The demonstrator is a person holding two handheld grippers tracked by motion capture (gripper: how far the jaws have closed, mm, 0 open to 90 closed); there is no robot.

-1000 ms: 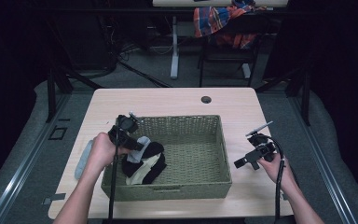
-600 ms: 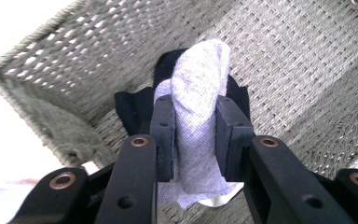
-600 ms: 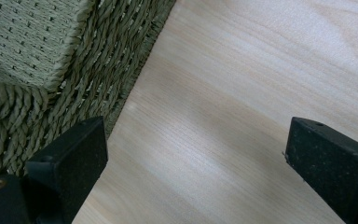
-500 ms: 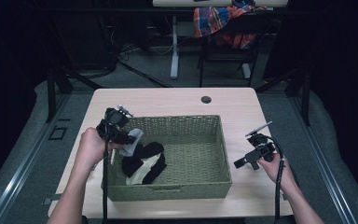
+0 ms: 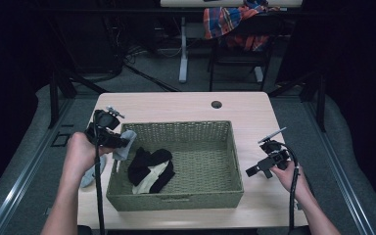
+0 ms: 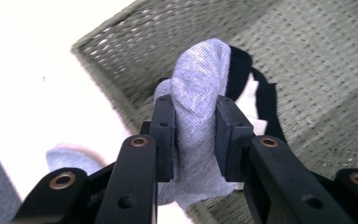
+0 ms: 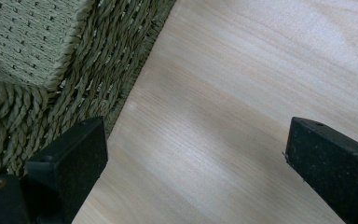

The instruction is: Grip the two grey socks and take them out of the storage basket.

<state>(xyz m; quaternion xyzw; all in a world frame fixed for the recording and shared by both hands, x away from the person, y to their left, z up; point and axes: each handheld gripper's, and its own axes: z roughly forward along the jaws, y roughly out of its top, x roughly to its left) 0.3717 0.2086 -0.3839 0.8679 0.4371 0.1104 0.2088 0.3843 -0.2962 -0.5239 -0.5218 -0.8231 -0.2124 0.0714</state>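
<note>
- Now that my left gripper (image 5: pixel 120 141) has come back from inside the basket (image 5: pixel 225 196) to its left rim, the grey sock (image 6: pixel 198 93) rides with it, pinched firmly between both jaws.
- A second ago that gripper was lower and further in, over the black-and-white pile (image 5: pixel 151 169); I judge this to be a sorting job, with the grey sock leaving the basket.
- A second grey sock (image 5: pixel 92 172) already lies on the table (image 5: pixel 176 105) just left of the basket, so the held one probably goes beside it.
- My right gripper (image 5: pixel 263 159) has not moved: it hovers over bare table right of the basket, jaws wide apart and holding nothing.
- The held sock is a fine ribbed knit, soft and limp; it folds over the jaws in a rounded hump and hangs below them.
- The basket is stiff olive woven cord, rectangular, with a thick braided rim and a tighter flat weave on the floor.
- The table is smooth pale wood with faint grain.
</note>
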